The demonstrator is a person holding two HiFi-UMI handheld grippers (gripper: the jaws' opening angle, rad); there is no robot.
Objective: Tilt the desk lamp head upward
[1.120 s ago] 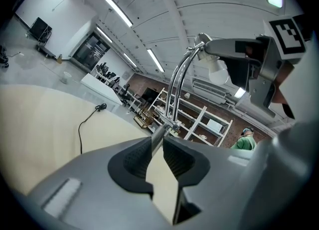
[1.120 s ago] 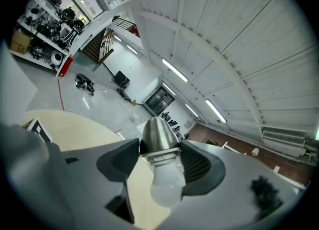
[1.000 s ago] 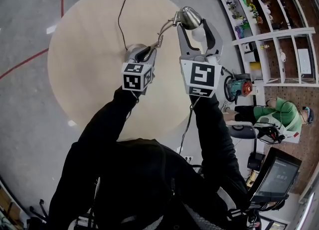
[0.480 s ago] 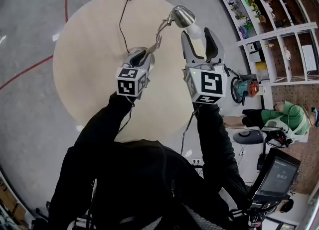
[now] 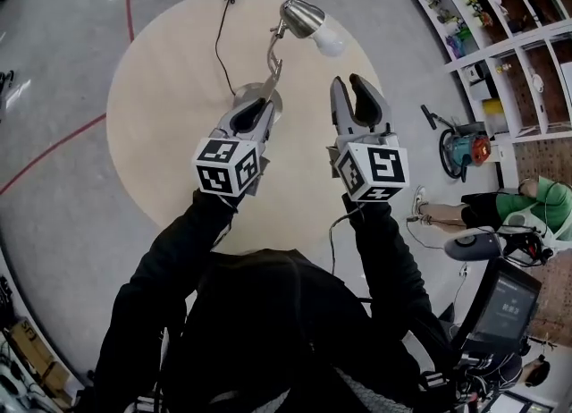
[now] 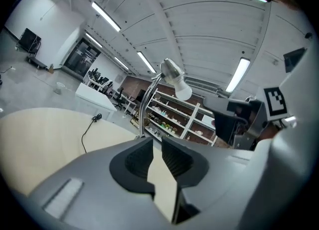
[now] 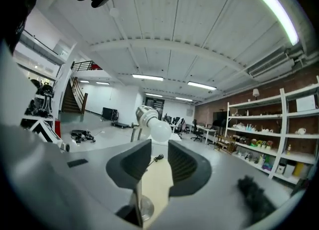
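Observation:
The desk lamp stands on the round pale table (image 5: 170, 89). Its silver head (image 5: 302, 16) and white bulb (image 5: 328, 42) top a bent chrome stem (image 5: 273, 58). My left gripper (image 5: 253, 109) covers the near side of the lamp base (image 5: 268, 98). Its jaws have just been closing, open by a narrow gap with only table showing between them (image 6: 157, 144); the stem (image 6: 144, 109) rises beyond. My right gripper (image 5: 351, 89) is short of the bulb and apart from it. Its jaws have also just been closing, open and empty (image 7: 159, 153), the bulb (image 7: 160, 130) ahead.
A black cord (image 5: 217, 36) runs from the lamp across the table's far side. Shelving (image 5: 500, 36) lines the right. A teal and orange power tool (image 5: 465, 147), a person in green (image 5: 527, 201) and a monitor (image 5: 505, 308) are at the lower right.
The right gripper's wide jaws stood around the bulb; it has drawn back toward me, rolled and narrowed. The left gripper has pulled back slightly at the base.

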